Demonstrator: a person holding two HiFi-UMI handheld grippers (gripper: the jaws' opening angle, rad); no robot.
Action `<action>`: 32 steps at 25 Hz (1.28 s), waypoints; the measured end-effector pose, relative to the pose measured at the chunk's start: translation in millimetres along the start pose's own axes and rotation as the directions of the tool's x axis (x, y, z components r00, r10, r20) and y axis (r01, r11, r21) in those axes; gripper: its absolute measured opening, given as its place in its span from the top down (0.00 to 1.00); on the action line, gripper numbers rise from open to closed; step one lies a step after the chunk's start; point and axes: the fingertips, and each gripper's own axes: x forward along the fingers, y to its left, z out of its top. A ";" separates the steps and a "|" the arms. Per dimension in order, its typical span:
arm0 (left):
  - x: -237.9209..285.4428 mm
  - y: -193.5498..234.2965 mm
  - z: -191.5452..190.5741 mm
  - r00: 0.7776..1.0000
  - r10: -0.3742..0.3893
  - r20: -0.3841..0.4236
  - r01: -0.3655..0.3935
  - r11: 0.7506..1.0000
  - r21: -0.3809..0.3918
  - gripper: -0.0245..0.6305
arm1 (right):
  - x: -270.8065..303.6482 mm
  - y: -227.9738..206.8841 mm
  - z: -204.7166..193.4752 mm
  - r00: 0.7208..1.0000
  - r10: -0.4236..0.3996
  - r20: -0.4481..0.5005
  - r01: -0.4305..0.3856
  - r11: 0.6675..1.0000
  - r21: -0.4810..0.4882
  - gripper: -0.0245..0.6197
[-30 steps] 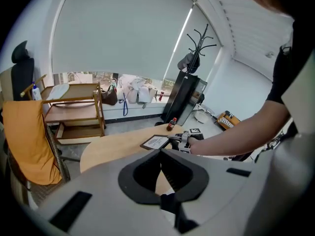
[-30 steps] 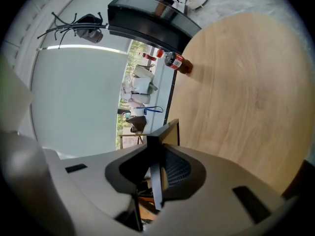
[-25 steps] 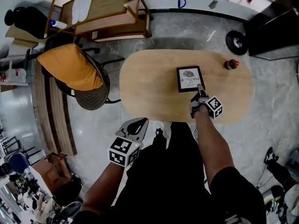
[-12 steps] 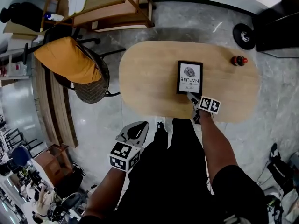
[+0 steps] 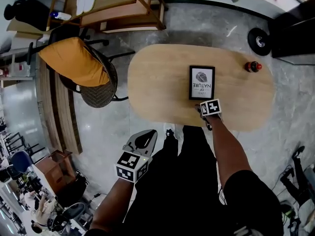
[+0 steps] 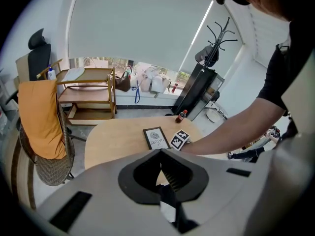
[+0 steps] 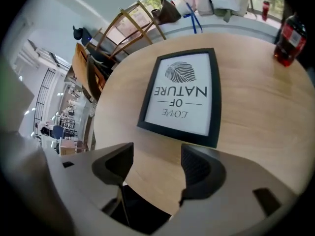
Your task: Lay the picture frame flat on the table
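Right claw [image 7: 156,157] has just been opening, nothing between its jaws, letting go because the frame [image 7: 182,95] just beyond it already lies flat, face up, mid-surface [image 7: 256,117]. Left claw [image 6: 160,152] is closed, empty, off the surface, apparently unneeded.

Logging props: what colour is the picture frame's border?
Black. The frame shows best in the right gripper view.

grey marble floor [image 5: 206,28], a wicker chair [image 5: 100,100] under an orange cloth [image 5: 74,65], a wooden rack [image 5: 129,14] beside it.
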 end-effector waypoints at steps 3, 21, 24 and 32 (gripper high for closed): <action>-5.4 -3.3 10.2 0.999 -0.019 0.028 0.018 0.999 0.033 0.96 | -18.1 10.7 7.2 1.000 0.019 0.023 -0.019 1.000 -0.008 0.51; -100.5 -55.6 1.7 0.940 -0.277 0.200 0.210 0.930 0.300 0.96 | -297.9 240.4 -16.1 0.665 0.167 0.728 -0.240 0.971 -0.004 0.96; -106.1 -64.4 -15.1 0.933 -0.307 0.185 0.239 0.917 0.320 0.96 | -329.1 272.3 -32.9 0.632 0.189 0.751 -0.195 0.977 -0.082 0.96; -145.5 -87.5 -18.6 0.911 -0.310 0.273 0.212 0.918 0.336 0.96 | -386.6 310.8 -79.8 0.626 0.249 0.739 -0.125 0.967 -0.220 0.96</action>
